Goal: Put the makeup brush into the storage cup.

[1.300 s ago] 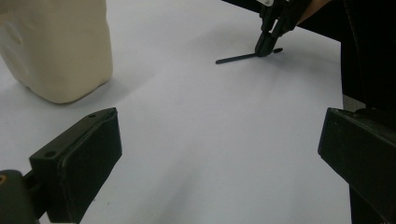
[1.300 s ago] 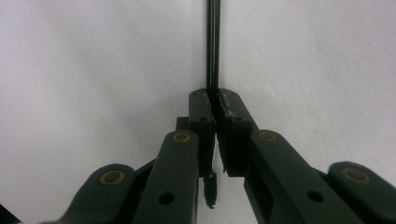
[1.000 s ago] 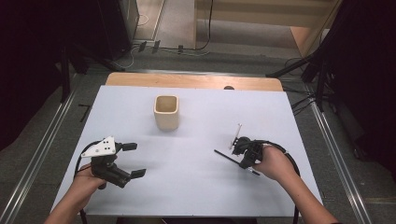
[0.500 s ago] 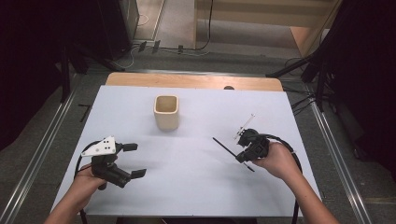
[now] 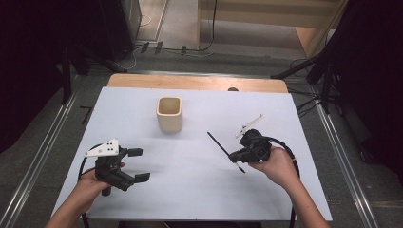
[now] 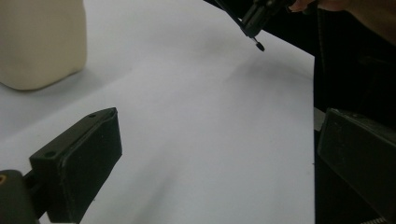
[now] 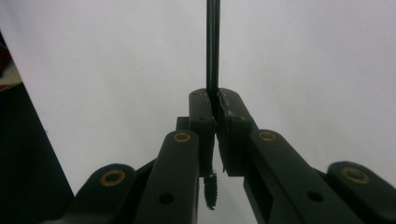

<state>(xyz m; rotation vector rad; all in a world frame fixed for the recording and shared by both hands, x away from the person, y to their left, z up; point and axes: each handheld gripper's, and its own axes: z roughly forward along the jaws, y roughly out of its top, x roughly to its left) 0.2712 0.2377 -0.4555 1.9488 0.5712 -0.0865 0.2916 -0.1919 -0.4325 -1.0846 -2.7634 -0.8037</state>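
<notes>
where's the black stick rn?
High view: the thin black stick is clamped in the right gripper, above the white table at its right side, slanting up-left toward the beige cup.

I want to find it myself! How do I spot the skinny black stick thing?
Look at the big white table, then go to the person's right hand on its right side. The claw there is pinched shut on a thin black stick with a tiny bristly brush at one end. It is dark, skinny and held up in the air, unlike the chunky cream cup standing on the table.
</notes>
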